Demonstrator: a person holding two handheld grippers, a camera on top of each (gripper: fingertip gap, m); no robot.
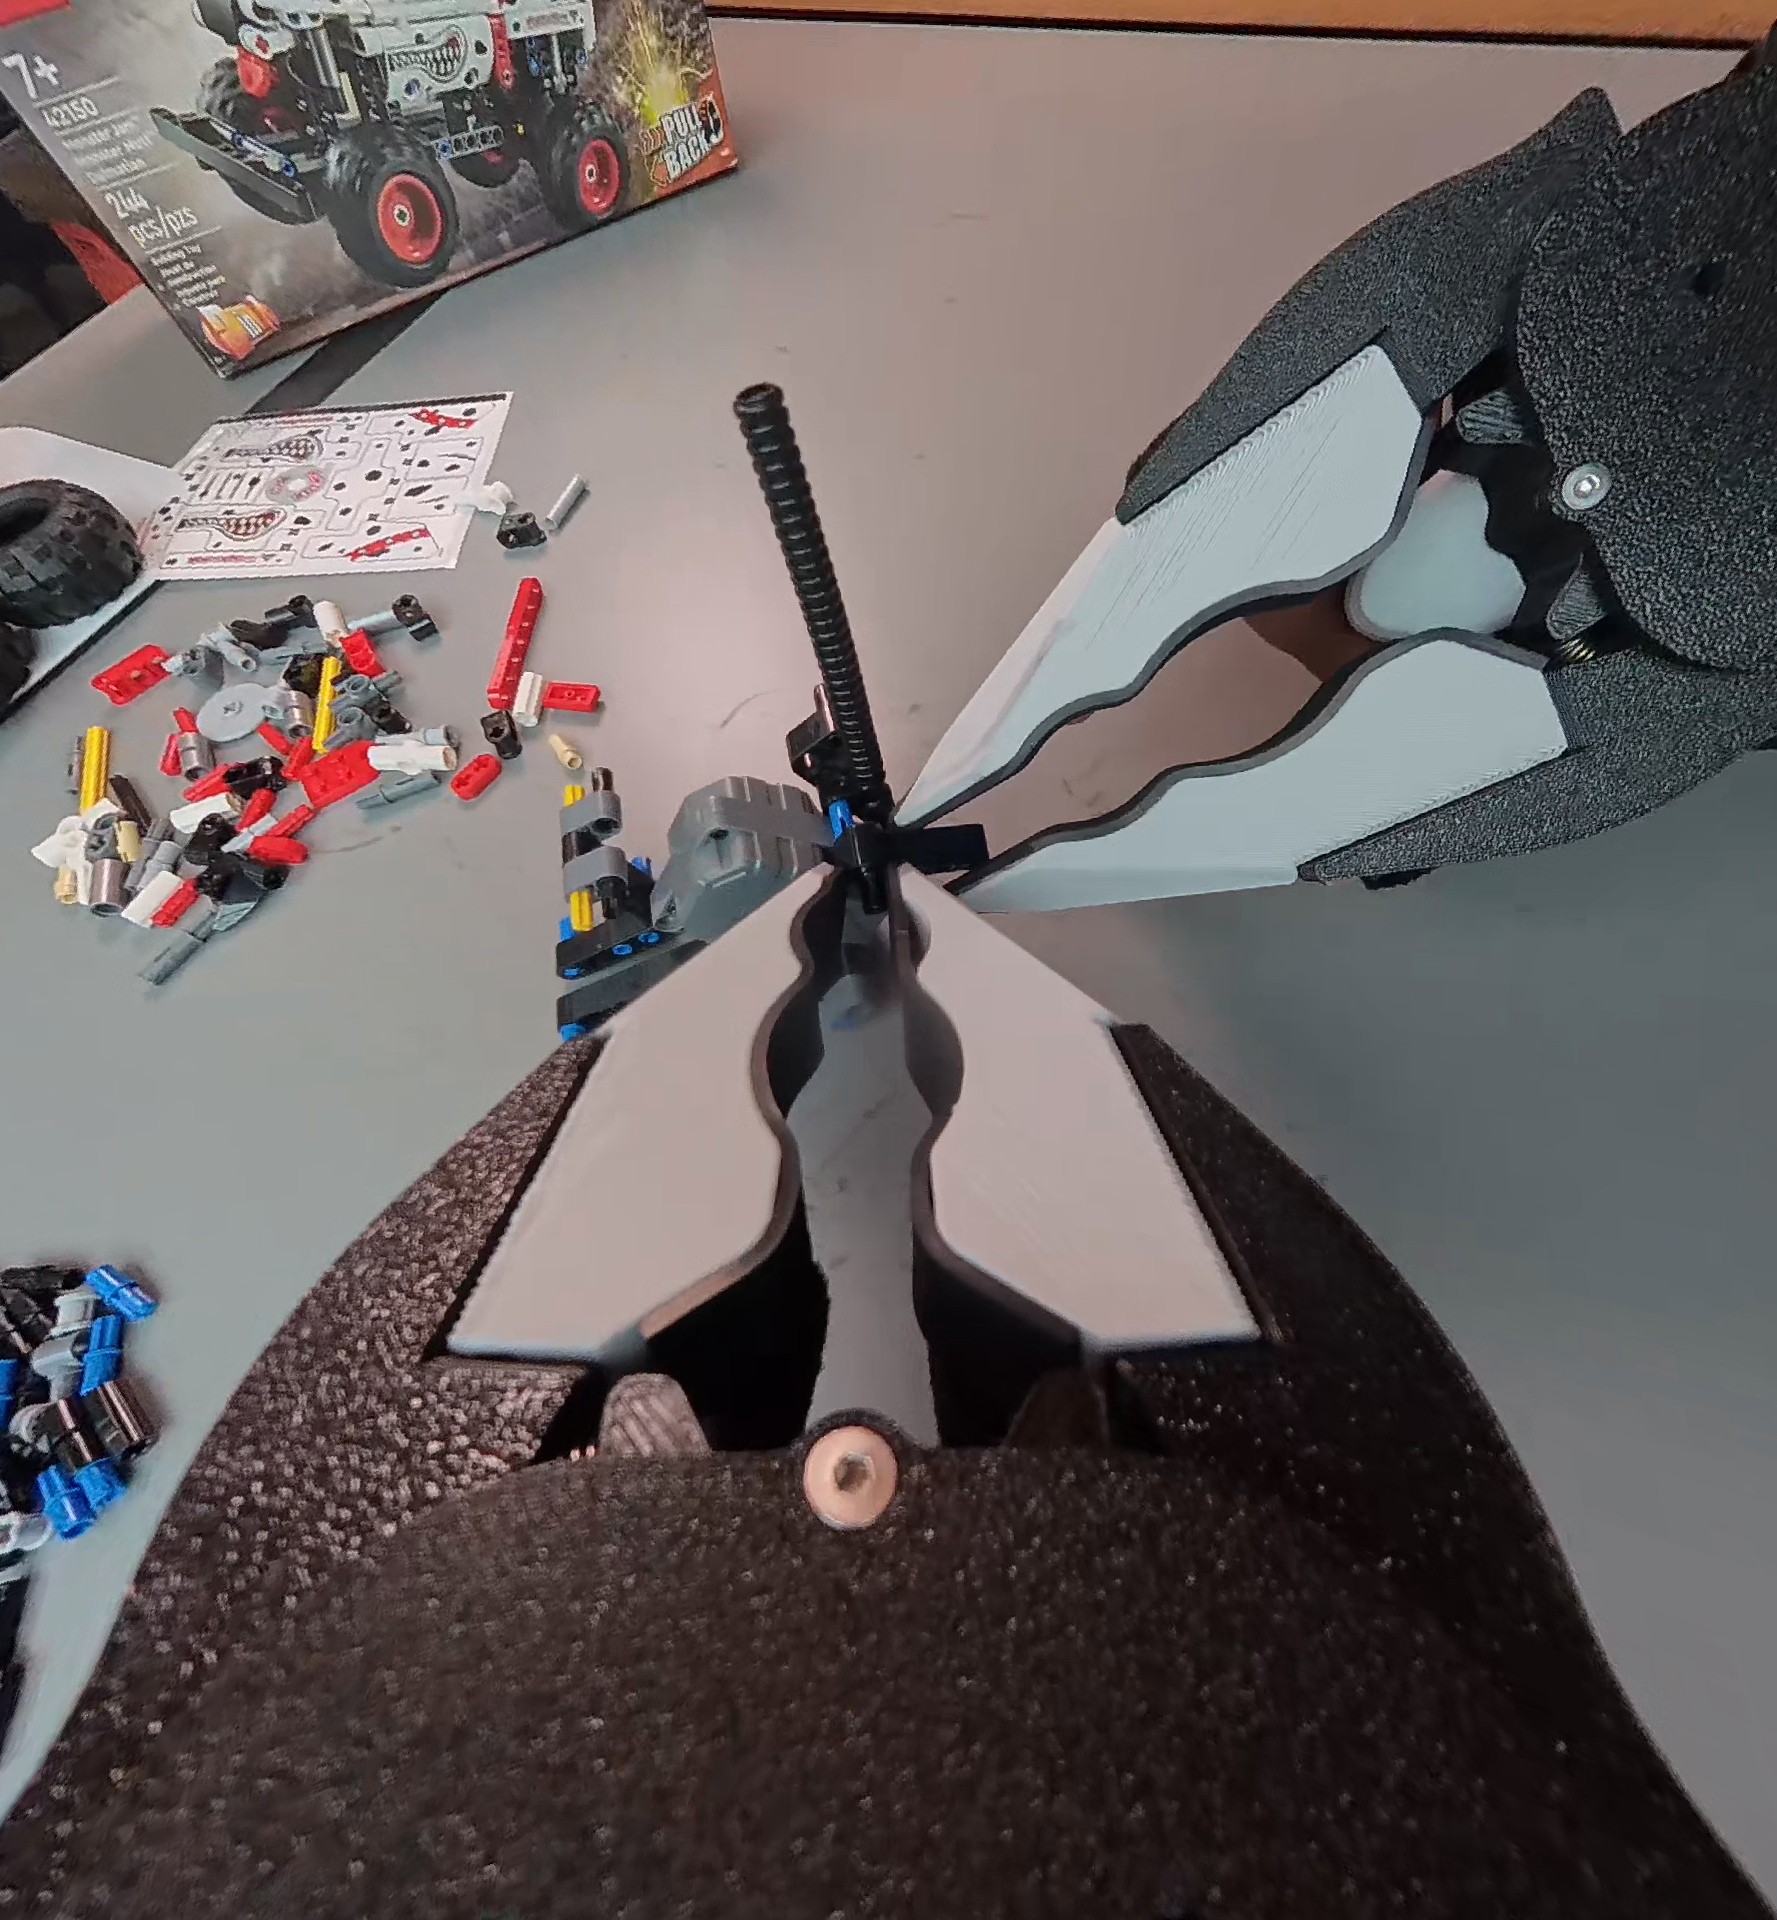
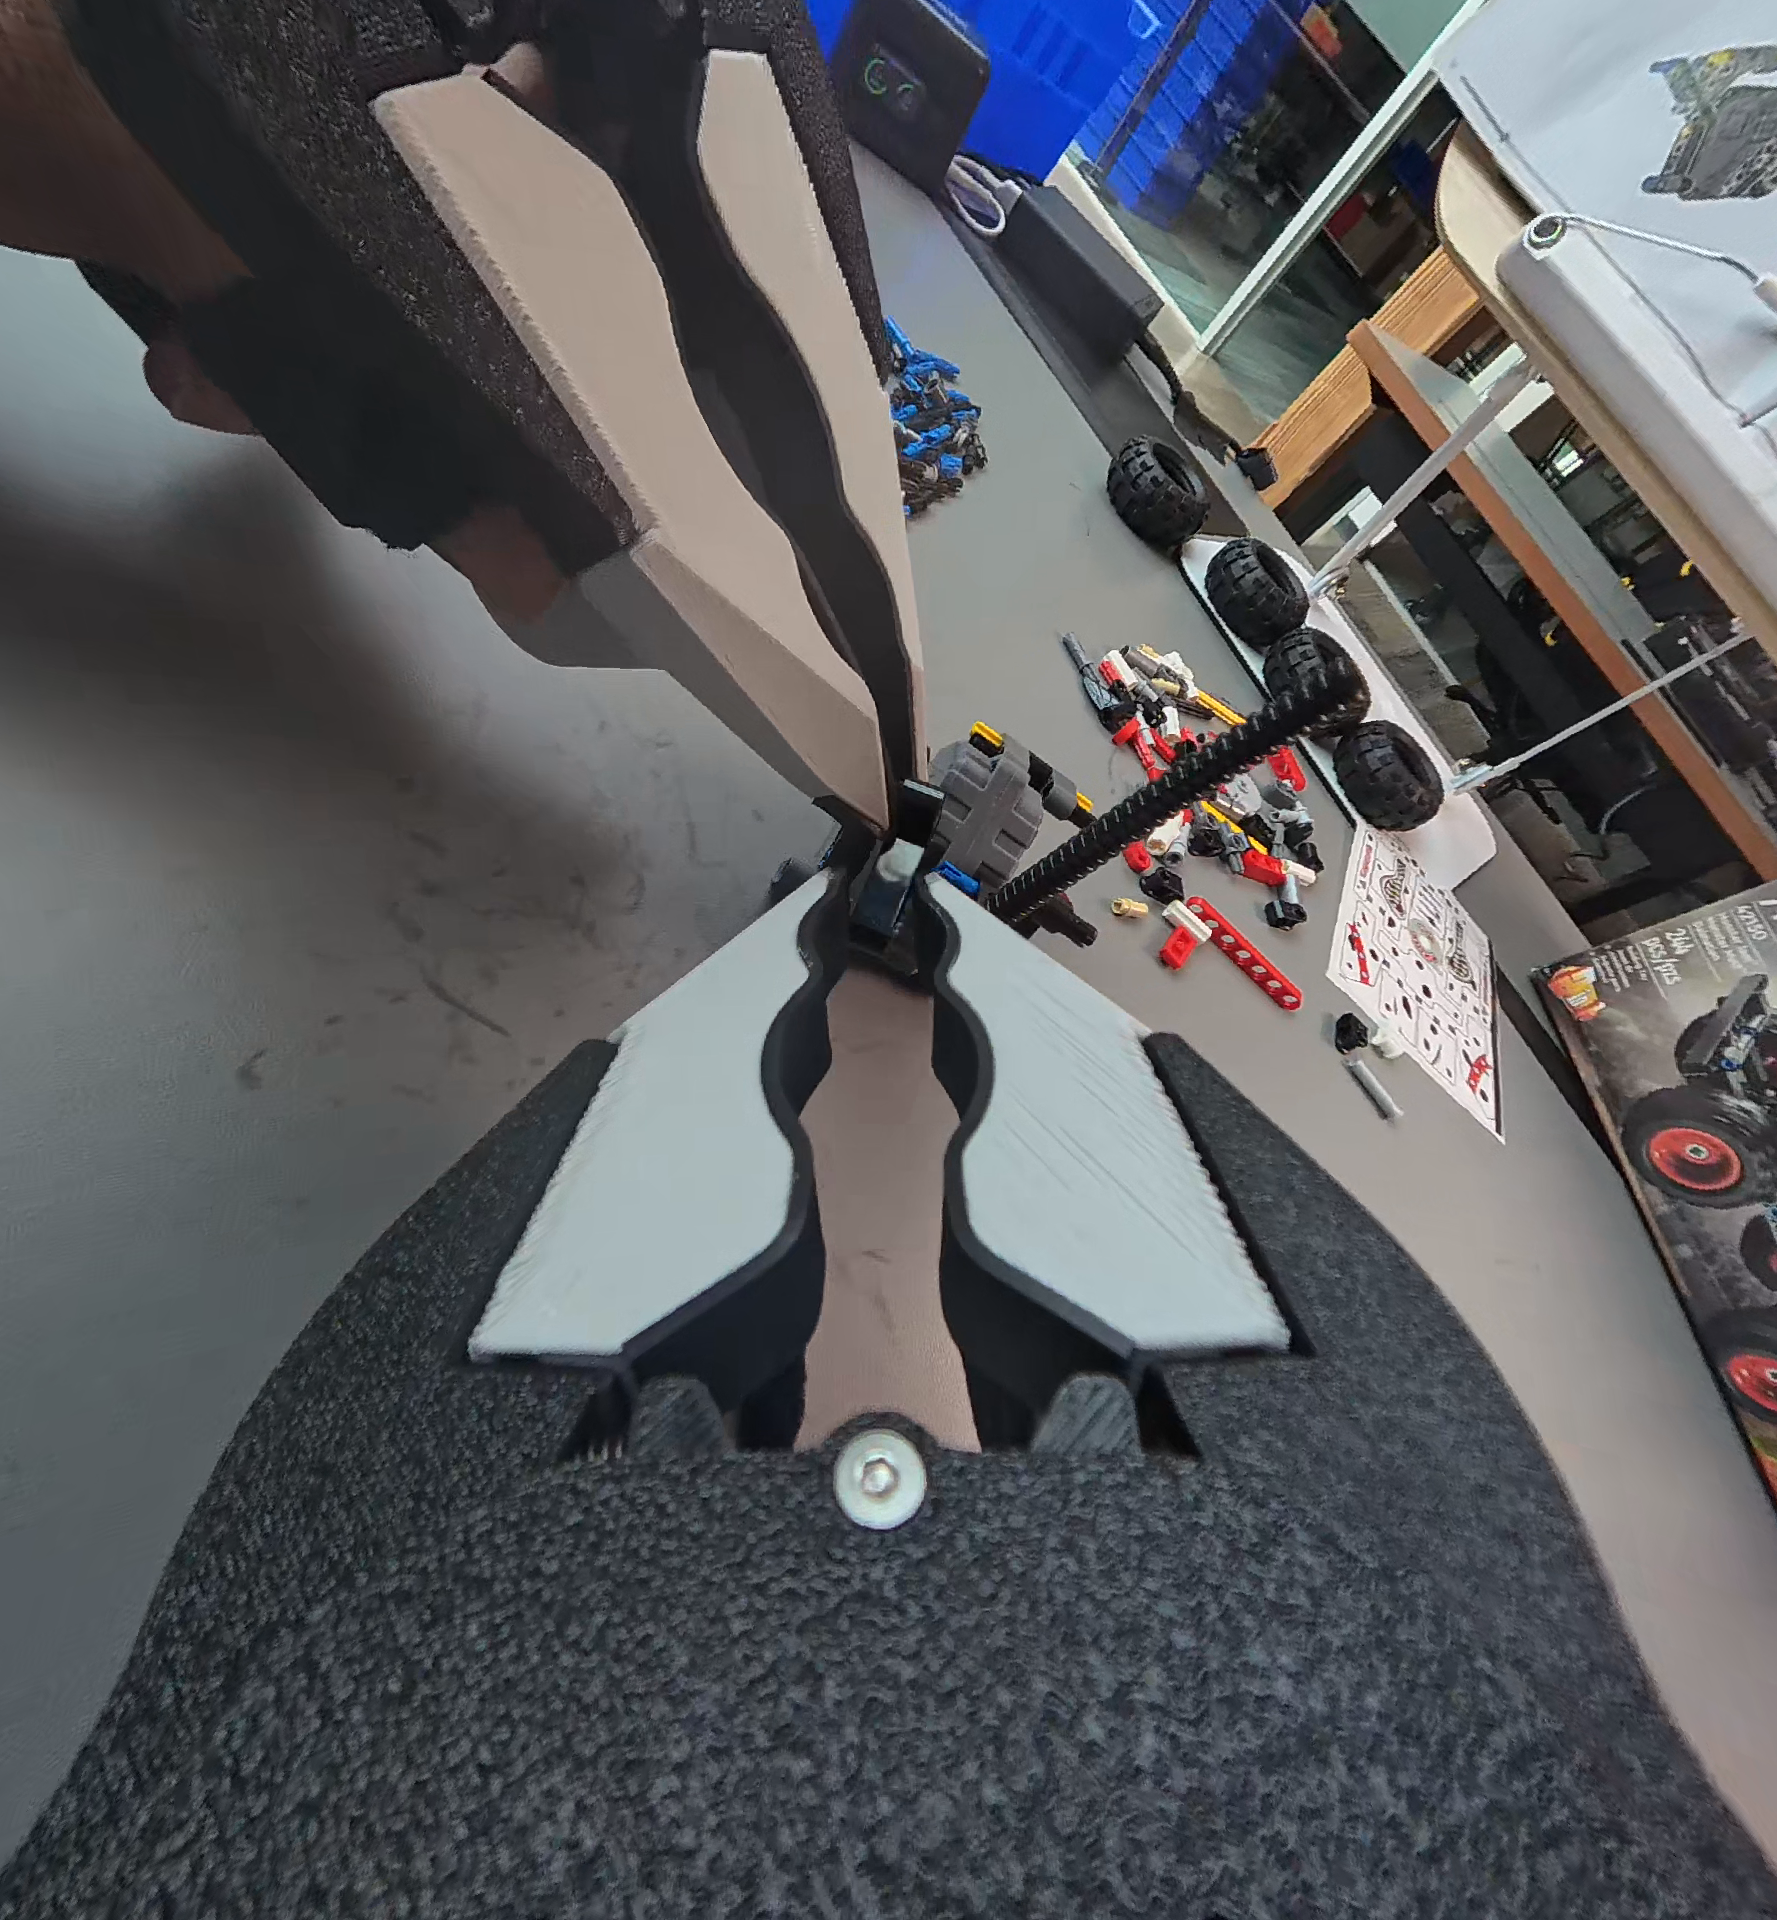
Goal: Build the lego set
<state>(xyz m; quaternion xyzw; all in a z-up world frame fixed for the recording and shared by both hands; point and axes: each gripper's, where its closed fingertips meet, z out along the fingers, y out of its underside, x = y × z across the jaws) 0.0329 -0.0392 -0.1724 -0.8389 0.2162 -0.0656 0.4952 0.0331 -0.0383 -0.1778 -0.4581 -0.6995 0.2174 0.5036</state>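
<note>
The left gripper [image 1: 868, 883] is clenched on the near end of a partly built grey-and-black lego assembly [image 1: 718, 862], its grey fingertips pinched onto a small black connector piece [image 1: 868, 857]. From two o'clock in the left wrist view the right gripper [image 1: 931, 847] comes in, and its tips are closed on the same black connector, so the two grippers meet tip to tip just above the grey desk [image 1: 1279, 1143]. A long black ribbed flexible hose [image 1: 811, 592] rises from that joint towards twelve o'clock. The assembly's body, a grey ribbed block with yellow and blue pins, sits just beyond the tips at ten o'clock. Farther out at nine to ten o'clock lies a loose pile of small red, grey, black and yellow lego parts [image 1: 260, 748], with a long red beam with holes [image 1: 515, 644] beside it. Past the pile are a white sticker sheet [image 1: 333, 488] and black knobbly rubber tyres [image 1: 32, 551], and at eleven o'clock stands the printed cardboard set box [image 1: 364, 156]. At eight o'clock sits a heap of blue and black pins [image 1: 22, 1403]. In the right wrist view, four tyres [image 2: 1279, 623] line the desk's far edge.
</note>
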